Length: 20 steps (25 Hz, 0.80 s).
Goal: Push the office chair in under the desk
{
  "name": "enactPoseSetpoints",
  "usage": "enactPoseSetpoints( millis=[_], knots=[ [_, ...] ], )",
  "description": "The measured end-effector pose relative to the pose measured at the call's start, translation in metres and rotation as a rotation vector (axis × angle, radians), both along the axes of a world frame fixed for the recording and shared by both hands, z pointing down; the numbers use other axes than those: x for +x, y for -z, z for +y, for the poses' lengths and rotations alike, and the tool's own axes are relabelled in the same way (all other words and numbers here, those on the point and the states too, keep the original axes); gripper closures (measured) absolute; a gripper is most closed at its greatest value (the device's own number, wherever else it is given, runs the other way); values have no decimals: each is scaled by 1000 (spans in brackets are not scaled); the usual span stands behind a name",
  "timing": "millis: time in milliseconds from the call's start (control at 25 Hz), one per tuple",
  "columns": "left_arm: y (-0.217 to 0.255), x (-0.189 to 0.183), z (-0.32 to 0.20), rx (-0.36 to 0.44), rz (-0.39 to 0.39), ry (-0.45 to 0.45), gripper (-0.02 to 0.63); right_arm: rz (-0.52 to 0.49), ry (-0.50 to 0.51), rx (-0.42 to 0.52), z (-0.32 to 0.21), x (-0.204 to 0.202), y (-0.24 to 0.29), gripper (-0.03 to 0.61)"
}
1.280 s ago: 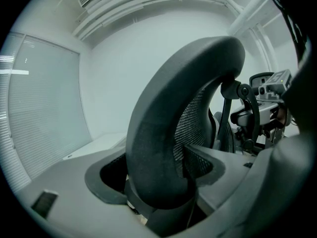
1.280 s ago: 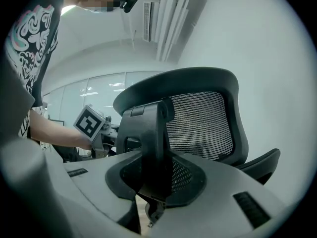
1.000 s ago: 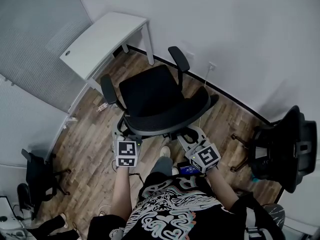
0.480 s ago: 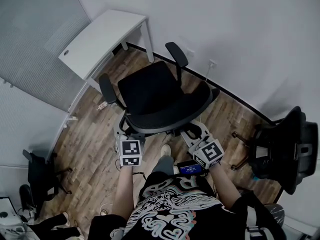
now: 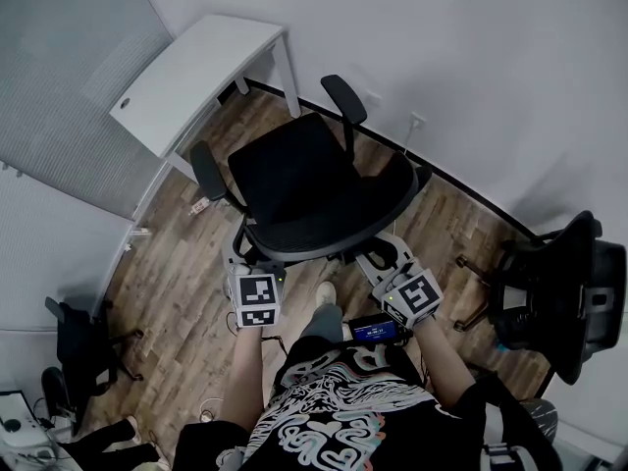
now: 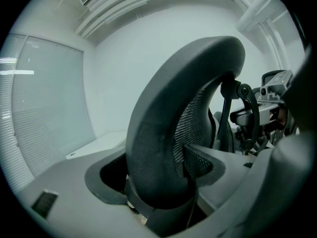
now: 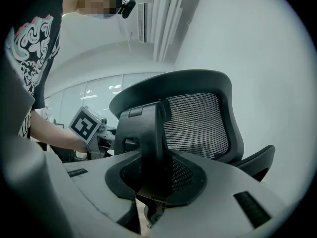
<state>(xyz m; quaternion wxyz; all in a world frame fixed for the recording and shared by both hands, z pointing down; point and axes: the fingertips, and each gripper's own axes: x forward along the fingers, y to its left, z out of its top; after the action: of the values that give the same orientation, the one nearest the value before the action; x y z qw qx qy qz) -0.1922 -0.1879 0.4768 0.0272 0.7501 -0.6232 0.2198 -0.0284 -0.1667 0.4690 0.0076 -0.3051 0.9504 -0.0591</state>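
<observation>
A black office chair (image 5: 304,184) with a mesh backrest stands on the wood floor, its seat facing the white desk (image 5: 196,72) at the upper left. The backrest's top rim is nearest me. My left gripper (image 5: 243,258) is shut on the left part of that rim, which fills the gap between its jaws in the left gripper view (image 6: 158,182). My right gripper (image 5: 381,260) is shut on the rim's right part, with the backrest frame (image 7: 148,133) pinched between its jaws (image 7: 153,187). The desk's pale top (image 6: 94,145) shows beyond the chair (image 6: 163,133).
A second black chair (image 5: 564,292) stands at the right by the wall. A third chair (image 5: 74,346) sits at the lower left near the blinds. A cable hangs from a wall socket (image 5: 417,126). A small object (image 5: 199,205) lies on the floor beside the desk leg.
The chair has rolled a little toward the desk, up and to the left in the head view. Both grippers have moved with it, still clamped on the backrest.
</observation>
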Motion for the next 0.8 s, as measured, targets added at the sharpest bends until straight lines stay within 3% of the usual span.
enactPoseSetpoints(
  millis=[800],
  knots=[
    [-1,3,-54,0,14,37,267,0,72,-44,-64,4,-4,491]
  ],
)
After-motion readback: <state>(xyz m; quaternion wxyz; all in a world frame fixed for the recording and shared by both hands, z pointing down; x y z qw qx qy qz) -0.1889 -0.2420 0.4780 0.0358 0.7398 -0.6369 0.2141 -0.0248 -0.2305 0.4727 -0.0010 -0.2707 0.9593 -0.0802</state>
